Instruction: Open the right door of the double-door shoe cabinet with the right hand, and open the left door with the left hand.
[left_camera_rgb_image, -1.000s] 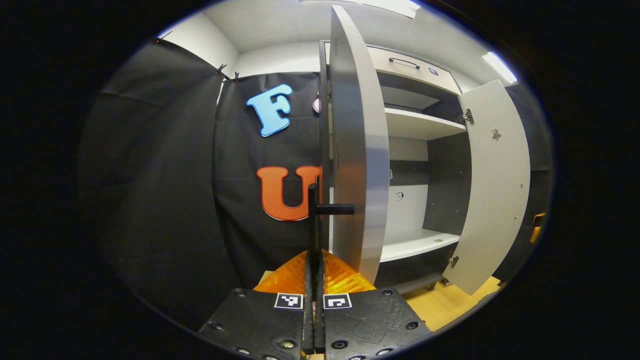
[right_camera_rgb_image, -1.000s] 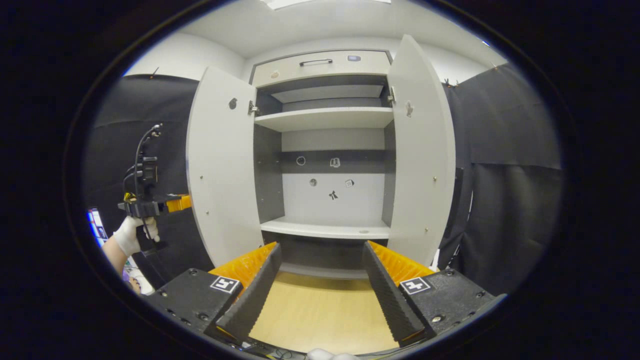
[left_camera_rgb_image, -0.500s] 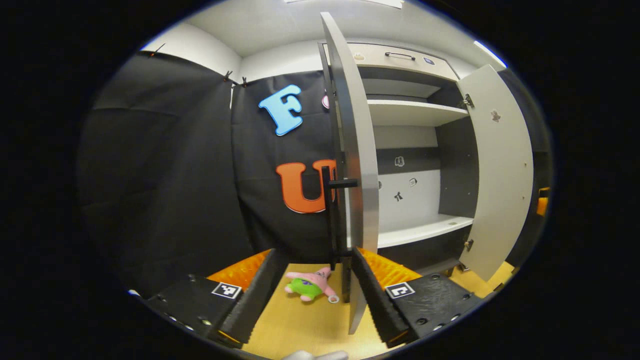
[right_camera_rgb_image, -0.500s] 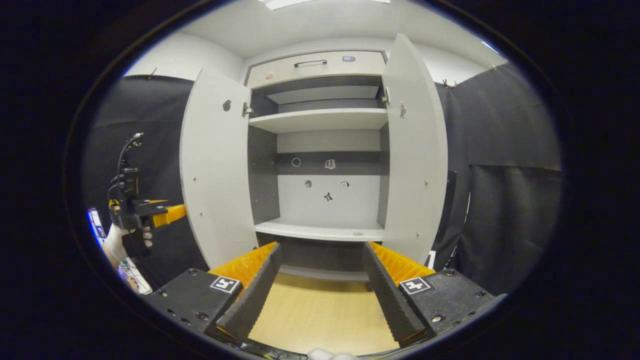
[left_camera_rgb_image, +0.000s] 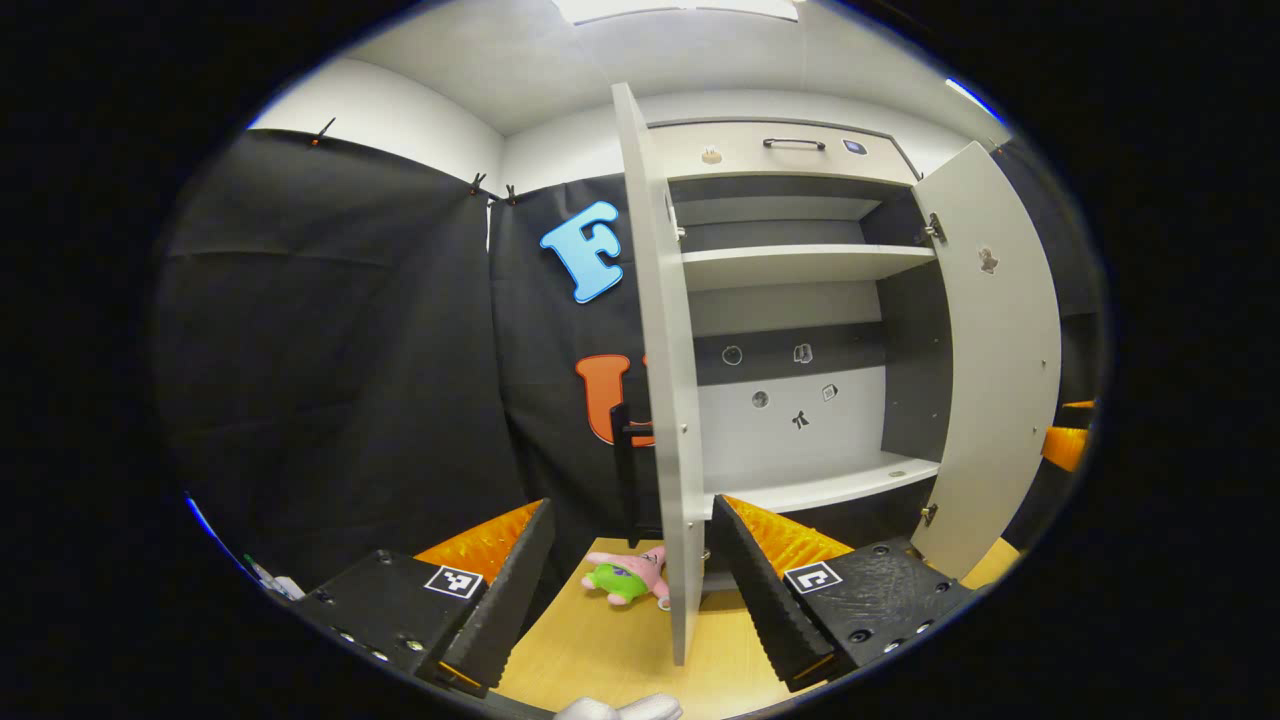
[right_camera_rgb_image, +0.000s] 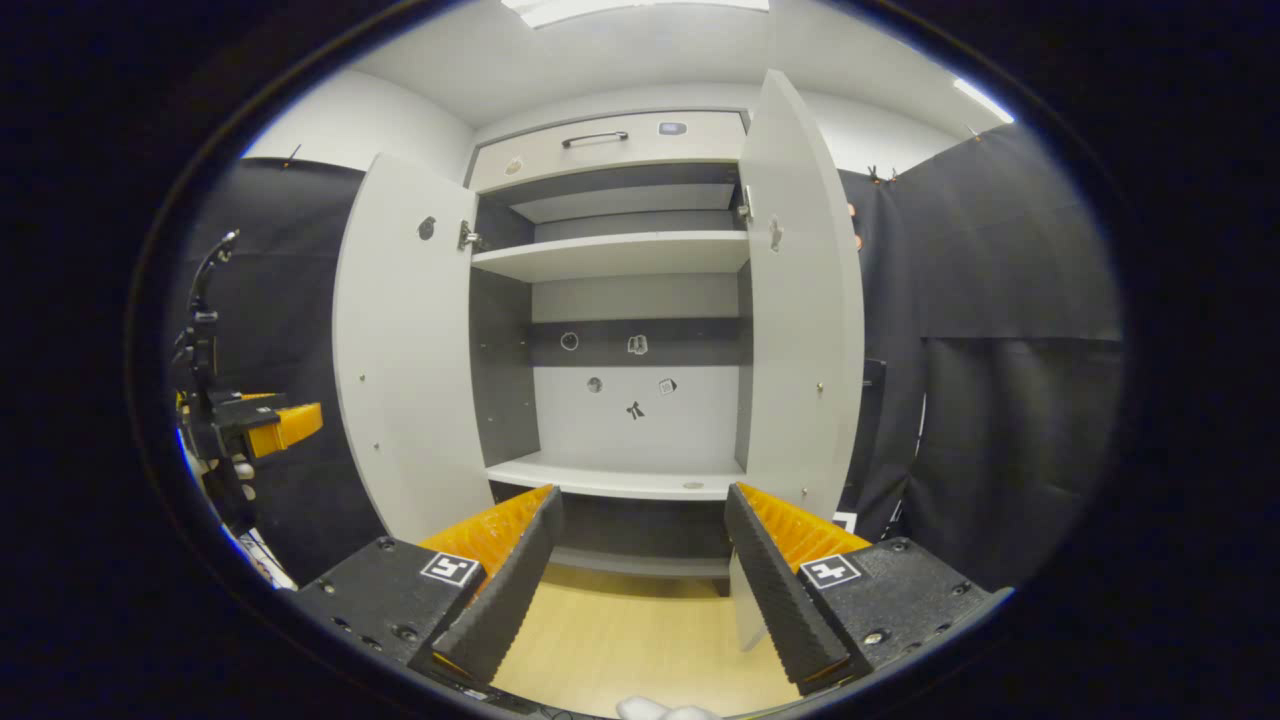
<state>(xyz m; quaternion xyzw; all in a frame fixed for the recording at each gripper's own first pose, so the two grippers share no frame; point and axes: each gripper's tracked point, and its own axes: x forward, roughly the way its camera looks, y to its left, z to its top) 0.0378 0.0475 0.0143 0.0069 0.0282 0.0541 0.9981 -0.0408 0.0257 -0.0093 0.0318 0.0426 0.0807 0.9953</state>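
The shoe cabinet (right_camera_rgb_image: 610, 255) stands with both doors swung out. In the left gripper view the left door (left_camera_rgb_image: 660, 350) is nearly edge-on, its dark handle (left_camera_rgb_image: 625, 460) on the outer face just beyond my fingertips. My left gripper (left_camera_rgb_image: 630, 510) is open and holds nothing. The right door (left_camera_rgb_image: 990, 350) stands wide at the right. In the right gripper view the left door (right_camera_rgb_image: 405, 350) and right door (right_camera_rgb_image: 800, 320) frame the bare shelves. My right gripper (right_camera_rgb_image: 642, 495) is open and apart from the cabinet. The left gripper (right_camera_rgb_image: 250, 420) hangs at far left.
A pink and green plush toy (left_camera_rgb_image: 625, 578) lies on the wooden floor (right_camera_rgb_image: 620, 640) behind the left door. A drawer with a dark handle (right_camera_rgb_image: 595, 138) tops the cabinet. Black cloth walls close in on both sides.
My left gripper was shut on the left door's handle; it has opened, let go and drawn back. The left door has swung a little wider. The right gripper has drifted slightly.
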